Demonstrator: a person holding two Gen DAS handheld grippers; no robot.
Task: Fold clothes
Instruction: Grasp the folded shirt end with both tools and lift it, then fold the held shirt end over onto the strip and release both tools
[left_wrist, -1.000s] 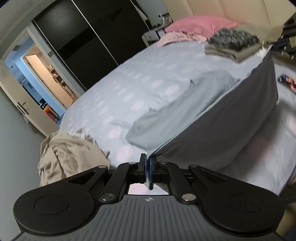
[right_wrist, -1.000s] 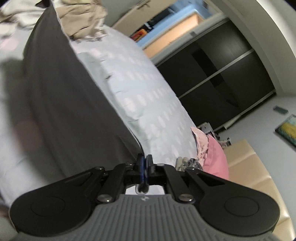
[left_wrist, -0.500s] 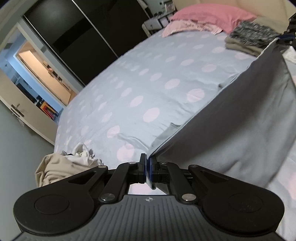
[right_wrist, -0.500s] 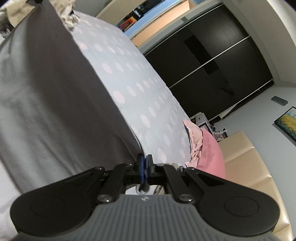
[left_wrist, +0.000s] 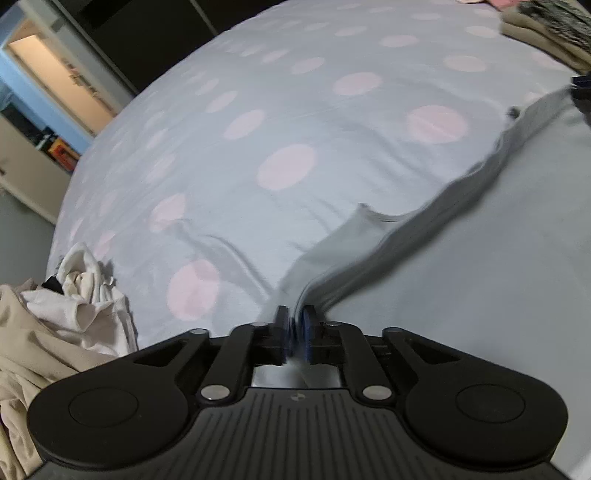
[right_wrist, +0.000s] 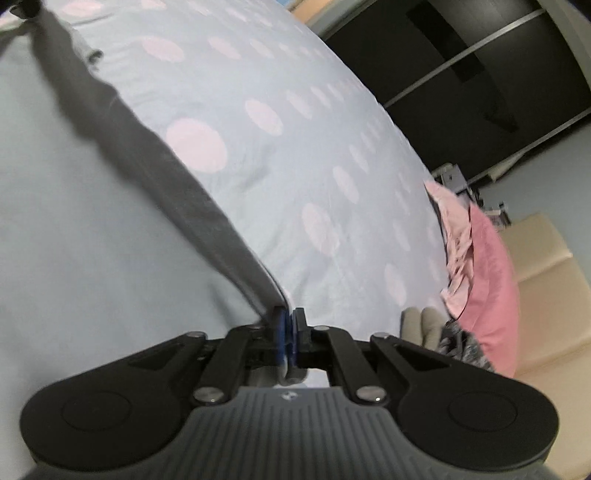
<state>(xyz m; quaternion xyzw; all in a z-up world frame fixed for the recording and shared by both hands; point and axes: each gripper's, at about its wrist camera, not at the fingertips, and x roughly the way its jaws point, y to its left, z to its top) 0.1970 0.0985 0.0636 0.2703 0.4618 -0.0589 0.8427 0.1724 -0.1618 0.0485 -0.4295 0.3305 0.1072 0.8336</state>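
Note:
A grey garment (left_wrist: 498, 258) lies spread over the dotted bedsheet (left_wrist: 295, 110), its far edge stretched in a line between my two grippers. The left gripper (left_wrist: 294, 314) has one corner of that edge between its fingers. Its jaws are opening, and a small gap shows around the cloth. In the right wrist view the grey garment (right_wrist: 74, 221) fills the left side. The right gripper (right_wrist: 289, 314) still pinches the other corner, though its jaws are starting to open. Both grippers sit low over the bed.
A crumpled pile of beige and white clothes (left_wrist: 55, 314) lies at the bed's left end. Folded clothes (right_wrist: 436, 328) and a pink pillow (right_wrist: 487, 288) sit by the cream headboard. A dark wardrobe (right_wrist: 480, 74) and a lit doorway (left_wrist: 55, 81) stand beyond the bed.
Both grippers have swept forward and down, laying the hanging grey garment flat on the bed. The left jaws have parted a little; the bed looms closer in both views.

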